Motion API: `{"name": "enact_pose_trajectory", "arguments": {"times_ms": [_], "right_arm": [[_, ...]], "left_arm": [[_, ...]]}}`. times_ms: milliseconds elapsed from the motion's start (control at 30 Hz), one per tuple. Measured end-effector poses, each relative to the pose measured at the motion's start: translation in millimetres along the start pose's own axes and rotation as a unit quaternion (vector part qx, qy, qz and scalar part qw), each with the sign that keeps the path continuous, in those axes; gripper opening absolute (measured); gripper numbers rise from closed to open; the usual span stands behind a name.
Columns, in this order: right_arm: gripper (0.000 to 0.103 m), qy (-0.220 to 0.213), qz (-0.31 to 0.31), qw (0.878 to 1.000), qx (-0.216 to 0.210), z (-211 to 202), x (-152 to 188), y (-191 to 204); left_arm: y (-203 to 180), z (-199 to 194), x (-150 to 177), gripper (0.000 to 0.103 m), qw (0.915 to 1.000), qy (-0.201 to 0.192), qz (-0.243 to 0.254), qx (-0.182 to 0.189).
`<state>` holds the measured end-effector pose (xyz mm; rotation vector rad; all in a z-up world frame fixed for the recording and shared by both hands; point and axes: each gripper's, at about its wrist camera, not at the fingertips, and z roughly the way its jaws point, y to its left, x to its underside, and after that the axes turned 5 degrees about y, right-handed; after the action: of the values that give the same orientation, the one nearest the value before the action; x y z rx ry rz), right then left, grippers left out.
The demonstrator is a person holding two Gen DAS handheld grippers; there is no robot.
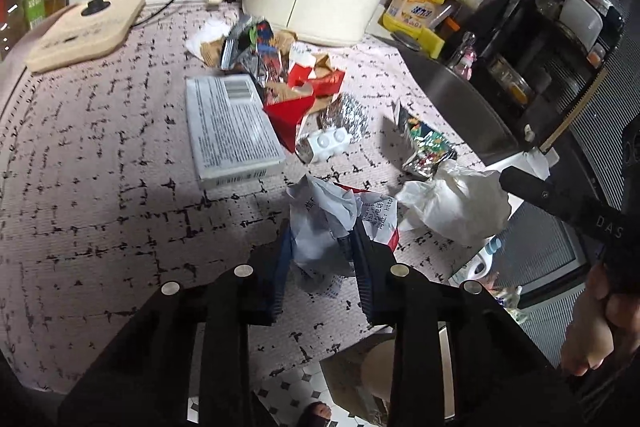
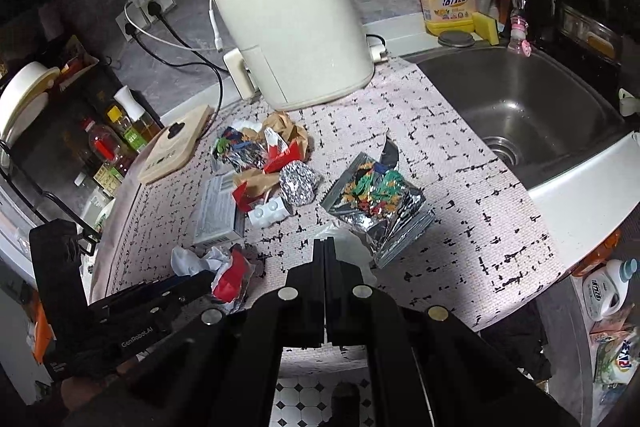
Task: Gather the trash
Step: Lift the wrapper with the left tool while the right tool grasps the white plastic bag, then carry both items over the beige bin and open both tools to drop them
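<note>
Most of the trash is uncollected: a grey box [image 1: 234, 131], red wrappers [image 1: 304, 95], crumpled foil [image 2: 298, 183] and a snack bag [image 2: 376, 203] lie scattered on the counter [image 1: 100, 155]. The left gripper [image 1: 320, 247] pinches a crumpled paper wrapper [image 1: 336, 223] near the counter's front edge. The right gripper [image 2: 325, 259] is pressed together on white tissue [image 1: 456, 203], beside the snack bag.

The black two-finger left gripper [image 1: 320, 247] is seen clamped on a crumpled white-and-red paper wrapper [image 1: 340, 215], while the black two-finger right gripper [image 2: 325, 255] is held low, fingers pressed together.
</note>
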<state>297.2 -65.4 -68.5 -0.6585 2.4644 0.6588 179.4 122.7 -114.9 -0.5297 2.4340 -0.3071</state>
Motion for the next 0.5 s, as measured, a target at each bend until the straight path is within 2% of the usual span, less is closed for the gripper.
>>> {"name": "enact_pose_trajectory", "arguments": {"times_ms": [233,500], "right_arm": [[0.001,-0.033,-0.003,0.999,-0.009,-47,4,-3],[0.001,-0.051,0.018,0.999,0.000,-107,43,-38]], "left_arm": [[-23,-25,8,0.029,0.9996,-0.022,0.014,0.003],[-74,-35,36,0.029,0.9986,-0.022,0.042,0.021]]}}
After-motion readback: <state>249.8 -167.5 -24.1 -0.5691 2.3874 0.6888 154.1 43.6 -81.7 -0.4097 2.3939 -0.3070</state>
